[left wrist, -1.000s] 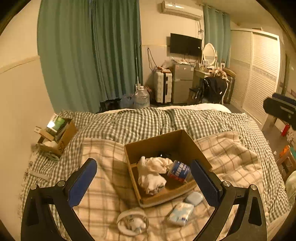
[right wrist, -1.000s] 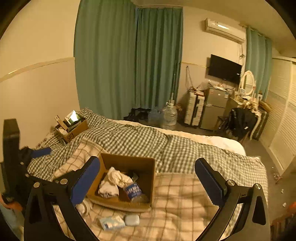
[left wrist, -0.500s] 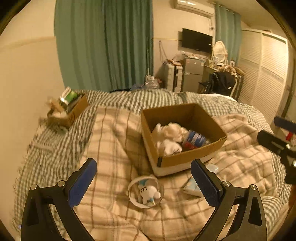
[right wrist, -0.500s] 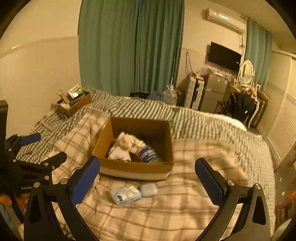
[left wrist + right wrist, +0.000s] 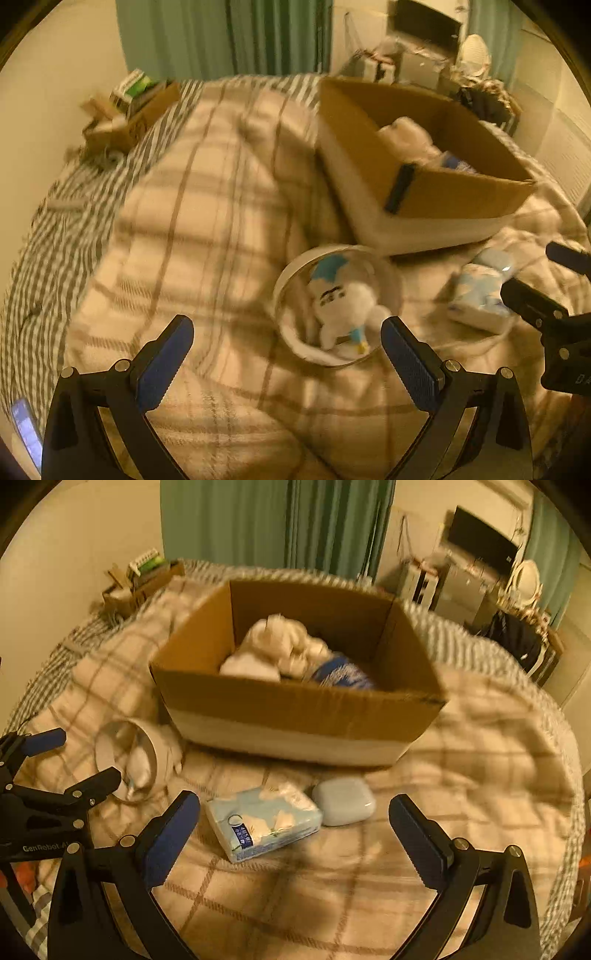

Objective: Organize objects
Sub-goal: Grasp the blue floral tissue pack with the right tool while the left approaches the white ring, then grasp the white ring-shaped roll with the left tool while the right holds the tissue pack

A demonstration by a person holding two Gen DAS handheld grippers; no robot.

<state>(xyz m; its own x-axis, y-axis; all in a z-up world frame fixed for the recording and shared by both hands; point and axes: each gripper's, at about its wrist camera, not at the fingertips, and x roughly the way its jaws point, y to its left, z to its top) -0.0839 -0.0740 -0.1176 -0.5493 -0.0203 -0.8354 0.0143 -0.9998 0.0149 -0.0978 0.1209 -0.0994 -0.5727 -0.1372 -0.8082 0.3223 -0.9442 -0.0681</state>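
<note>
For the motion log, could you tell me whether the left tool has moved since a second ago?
Yes. The left tool has come forward and down toward the round toy case; the cardboard box looms larger.

Home bedroom, plaid-blanketed bed [image 5: 461, 746], green curtains [image 5: 280, 524], wall television [image 5: 480, 539]

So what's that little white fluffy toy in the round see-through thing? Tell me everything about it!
The plush toy is small, white and fluffy, with a blue patch on its head, dark marks for a face and a bit of blue and yellow near its bottom. It lies inside a round clear case with a white rim. The case rests on the checked blanket, just in front of the cardboard box, and nothing grips it.
</note>
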